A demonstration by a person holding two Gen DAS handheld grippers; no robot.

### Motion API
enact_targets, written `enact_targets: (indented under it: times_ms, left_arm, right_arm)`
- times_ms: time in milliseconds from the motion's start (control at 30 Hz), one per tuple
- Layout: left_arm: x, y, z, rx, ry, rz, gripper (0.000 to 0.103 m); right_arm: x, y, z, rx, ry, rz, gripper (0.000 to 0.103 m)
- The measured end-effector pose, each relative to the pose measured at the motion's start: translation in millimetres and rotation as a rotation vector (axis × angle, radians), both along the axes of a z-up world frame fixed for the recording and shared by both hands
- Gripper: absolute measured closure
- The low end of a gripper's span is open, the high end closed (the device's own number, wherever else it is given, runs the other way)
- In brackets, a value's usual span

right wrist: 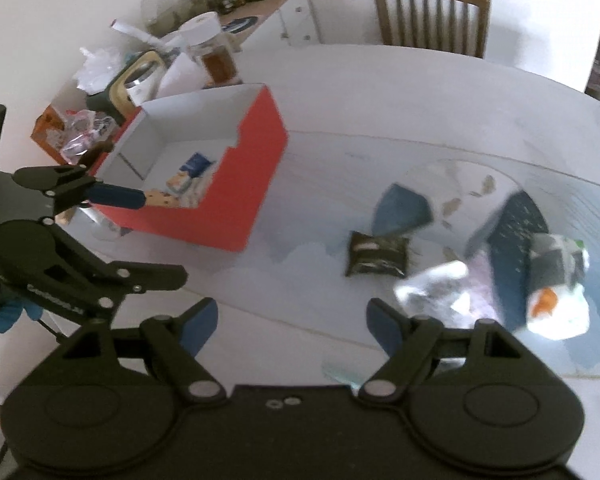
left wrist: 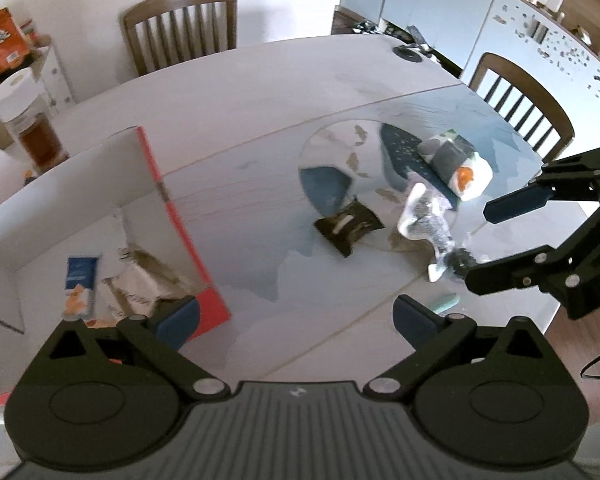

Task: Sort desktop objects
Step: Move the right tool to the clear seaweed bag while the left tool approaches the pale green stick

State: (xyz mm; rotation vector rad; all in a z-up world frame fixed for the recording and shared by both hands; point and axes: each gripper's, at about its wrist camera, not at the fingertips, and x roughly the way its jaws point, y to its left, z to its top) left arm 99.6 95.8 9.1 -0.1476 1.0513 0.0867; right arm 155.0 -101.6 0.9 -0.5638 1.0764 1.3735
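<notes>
While both grippers hang over the white table (left wrist: 260, 92), the items read from left to right as follows. Red box (right wrist: 260, 184), open-topped with a white interior, stands at the table's left side; it contains a blue-and-white packet (left wrist: 80, 284) lying flat on its floor beside other small wrappers too blurred to identify. Left gripper (left wrist: 296, 320), blue-padded fingers spread wide with nothing between them, sits over the box's near right corner; in the right wrist view one of its fingers (right wrist: 118, 196) reaches over the box's near wall. Dark snack packet (left wrist: 349, 226), black with a pale stripe, lies flat on the bare tabletop well apart from the box, toward the centre. Blue pouch (right wrist: 402, 210) rests just behind that packet. Clear plastic bag (left wrist: 424, 218), crumpled and shiny, lies just right of the dark packet. Dark blue speckled item (left wrist: 404, 152) lies behind the bag, and a white roll with an orange mark (left wrist: 466, 174) rests against it. Right gripper (right wrist: 292, 324), fingers likewise wide apart and holding nothing, hovers near the bag; in the left wrist view its lower finger (left wrist: 500, 276) is close to the bag's near end, contact unclear.
</notes>
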Motion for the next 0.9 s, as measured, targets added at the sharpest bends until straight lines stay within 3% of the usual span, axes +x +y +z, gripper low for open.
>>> enact_targets:
  times_ms: [467,900]
  left_arm:
    - [29,-61,-14,0.01,-0.011,-0.118,0.0]
    - [54,-107,-66,0.004,0.046,-0.199,0.0]
  right_arm:
    - [61,-57,-17,-0.014,-0.077,-0.12,0.02]
    - [94,-76,-57,-0.072,-0.071,-0.186,0.019]
